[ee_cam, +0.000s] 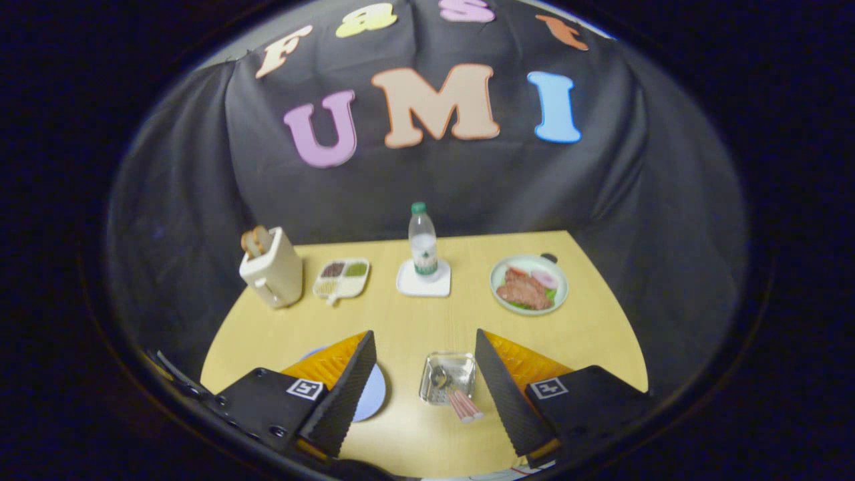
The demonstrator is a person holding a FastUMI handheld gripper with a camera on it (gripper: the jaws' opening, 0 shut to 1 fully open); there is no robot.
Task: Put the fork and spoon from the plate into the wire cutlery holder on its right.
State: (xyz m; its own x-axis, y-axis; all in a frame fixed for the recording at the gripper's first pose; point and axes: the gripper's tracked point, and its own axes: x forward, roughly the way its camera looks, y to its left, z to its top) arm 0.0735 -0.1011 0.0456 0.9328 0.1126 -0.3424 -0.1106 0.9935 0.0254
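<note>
The gripper (425,394) is hovering with fingers spread wide (holding nothing), the wire cutlery holder (449,377) sitting between them, pink handles (464,406) leaning gripperward.

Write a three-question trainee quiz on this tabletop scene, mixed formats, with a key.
1. True or false: the gripper is open, holding nothing.
2. Where do the pink-handled utensils sit? A) on the blue plate B) in the wire cutlery holder C) beside the toaster
3. Fill in: the water bottle stands on a white ____.

Key: 1 true; 2 B, in the holder between the fingers; 3 coaster.
</note>
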